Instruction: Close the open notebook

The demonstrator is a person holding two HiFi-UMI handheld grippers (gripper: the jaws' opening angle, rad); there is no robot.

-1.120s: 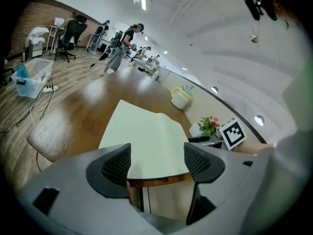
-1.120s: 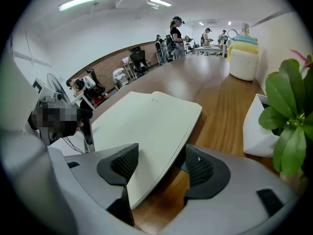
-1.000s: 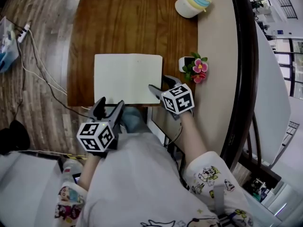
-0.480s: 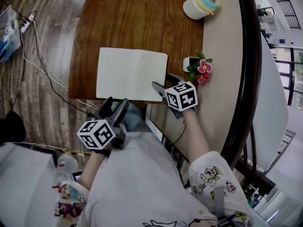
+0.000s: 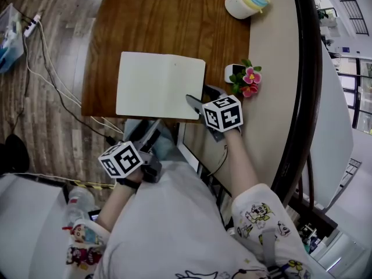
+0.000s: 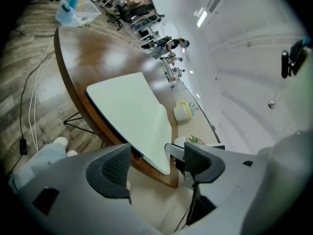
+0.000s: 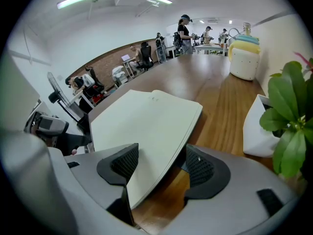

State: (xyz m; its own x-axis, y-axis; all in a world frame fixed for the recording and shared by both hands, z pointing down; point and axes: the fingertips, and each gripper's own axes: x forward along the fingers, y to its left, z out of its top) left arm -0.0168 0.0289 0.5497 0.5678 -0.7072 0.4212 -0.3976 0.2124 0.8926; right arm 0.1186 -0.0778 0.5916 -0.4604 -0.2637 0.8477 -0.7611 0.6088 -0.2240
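Note:
The open notebook [image 5: 160, 86] lies flat on the brown table, its cream pages up. My right gripper [image 5: 200, 99] is at its near right corner. In the right gripper view the jaws of my right gripper [image 7: 159, 163] stand open, one on each side of the right-hand pages of the notebook [image 7: 146, 126], which are slightly lifted. My left gripper [image 5: 146, 133] hangs below the table's near edge, open and holding nothing. In the left gripper view the notebook [image 6: 129, 114] lies ahead of my left gripper [image 6: 156, 160], past its tips.
A white pot with pink flowers [image 5: 244, 77] stands just right of the notebook. A cream mug with a blue lid [image 5: 244, 0] sits at the far right. Cables [image 5: 52, 80] trail over the wooden floor at the left. People stand far off in the right gripper view.
My left gripper has drawn back a little toward the person and turned. My right gripper stays at the notebook's near right corner. The notebook is still open.

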